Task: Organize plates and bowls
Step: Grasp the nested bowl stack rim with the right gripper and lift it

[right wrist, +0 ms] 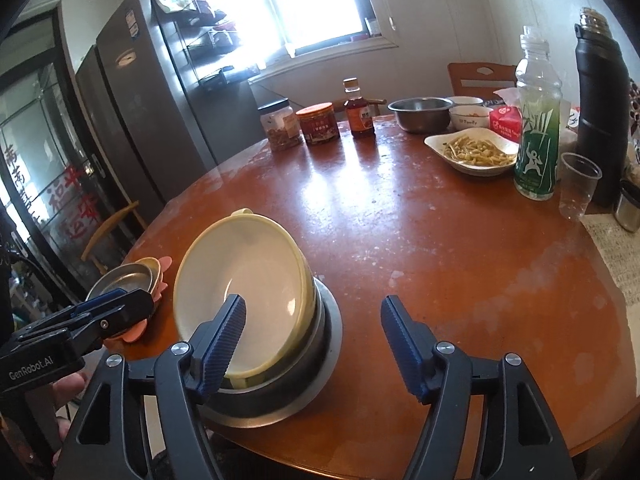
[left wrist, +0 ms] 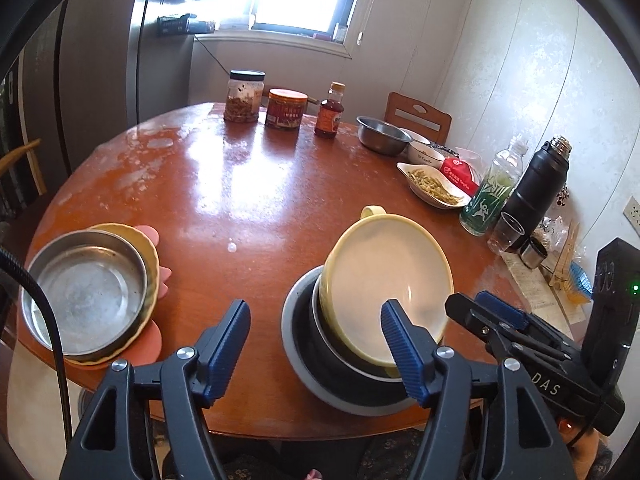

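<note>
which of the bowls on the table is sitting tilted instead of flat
The pale yellow handled bowl, propped at a slant inside the dark grey-rimmed bowl near the table edge. The steel bowl at the far side and the shallow steel dish sit level.

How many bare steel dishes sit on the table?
2: a shallow steel dish nested atop the left stack, and a steel bowl at the far edge. Others may be hidden.
</note>
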The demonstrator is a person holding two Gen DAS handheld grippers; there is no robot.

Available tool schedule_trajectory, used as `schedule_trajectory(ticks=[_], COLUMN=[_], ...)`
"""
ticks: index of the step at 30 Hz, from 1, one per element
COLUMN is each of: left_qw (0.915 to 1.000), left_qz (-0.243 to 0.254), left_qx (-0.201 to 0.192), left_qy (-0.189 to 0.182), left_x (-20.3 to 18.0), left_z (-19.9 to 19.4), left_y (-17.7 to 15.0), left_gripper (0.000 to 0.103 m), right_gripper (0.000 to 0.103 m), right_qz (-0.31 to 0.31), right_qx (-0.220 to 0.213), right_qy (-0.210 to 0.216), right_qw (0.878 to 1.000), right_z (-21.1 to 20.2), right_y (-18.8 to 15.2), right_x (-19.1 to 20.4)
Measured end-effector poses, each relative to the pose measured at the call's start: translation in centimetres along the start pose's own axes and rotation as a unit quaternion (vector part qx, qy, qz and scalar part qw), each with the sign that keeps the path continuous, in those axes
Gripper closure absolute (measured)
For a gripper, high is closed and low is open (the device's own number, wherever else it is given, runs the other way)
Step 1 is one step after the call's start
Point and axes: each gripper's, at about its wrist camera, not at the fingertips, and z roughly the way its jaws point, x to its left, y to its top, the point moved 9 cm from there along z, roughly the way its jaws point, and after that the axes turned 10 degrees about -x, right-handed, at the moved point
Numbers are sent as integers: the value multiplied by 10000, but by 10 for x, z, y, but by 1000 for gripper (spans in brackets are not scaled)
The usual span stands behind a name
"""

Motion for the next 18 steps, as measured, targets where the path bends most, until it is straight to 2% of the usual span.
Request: schedule_trajectory(ticks=[5, 11, 18], left_qw=[9994, 9976, 9951], left_qz=[-125, -307, -565], left_qx=[309, 615, 797], left_qy=[-79, 74, -154], left_x=[1, 11, 11], left_z=[16, 38, 52], left_y=[-15, -28, -37], left_gripper=[33, 33, 30], right_gripper=[29, 29, 29], right_qz=[232, 523, 725], right_qx=[300, 598, 791], right_qy=[63, 230, 344], right_qw=[9993, 9966, 9936], right_z=[9, 21, 34], right_y=[-16, -30, -38], right_x=[-5, -4, -2])
